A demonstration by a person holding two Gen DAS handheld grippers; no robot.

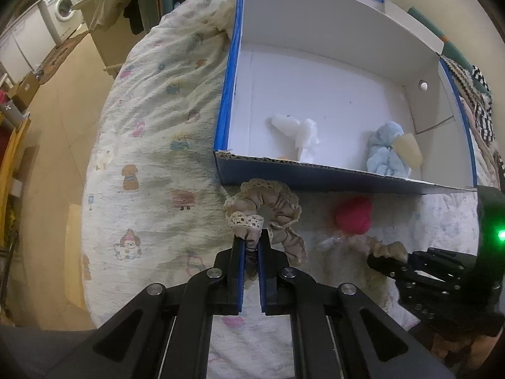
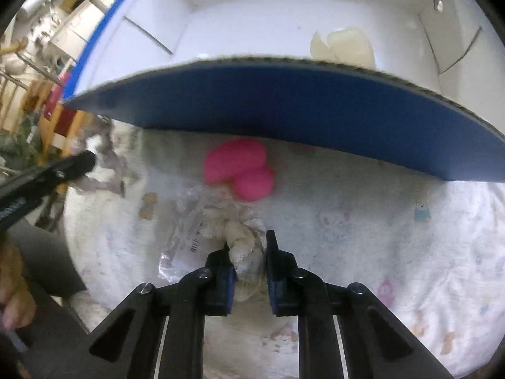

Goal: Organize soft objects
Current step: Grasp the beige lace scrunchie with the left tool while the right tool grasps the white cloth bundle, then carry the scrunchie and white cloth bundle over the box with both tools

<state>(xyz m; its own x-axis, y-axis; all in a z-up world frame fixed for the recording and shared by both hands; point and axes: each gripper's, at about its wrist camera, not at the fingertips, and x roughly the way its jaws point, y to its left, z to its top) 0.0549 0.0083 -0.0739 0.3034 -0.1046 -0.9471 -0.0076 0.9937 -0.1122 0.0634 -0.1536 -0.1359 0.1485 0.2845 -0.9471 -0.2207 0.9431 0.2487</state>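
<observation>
My left gripper (image 1: 251, 240) is shut on a beige lace-edged scrunchie (image 1: 268, 207) just in front of the blue box's near wall (image 1: 315, 175). My right gripper (image 2: 247, 242) is closed around a cream scrunchie in a clear plastic wrapper (image 2: 235, 232) on the bedspread; it also shows in the left wrist view (image 1: 388, 249). A pink soft object (image 2: 241, 169) lies between the grippers and the box, also in the left wrist view (image 1: 353, 214). Inside the white-lined box lie a white soft item (image 1: 298, 134), a light blue fluffy item (image 1: 386, 150) and a cream sponge (image 1: 410, 150).
The box sits on a bed covered with a cartoon-print quilt (image 1: 151, 145). The bed's left edge drops to a tiled floor (image 1: 63, 101). Striped fabric (image 1: 473, 94) lies right of the box. A washing machine (image 1: 63, 6) stands far off.
</observation>
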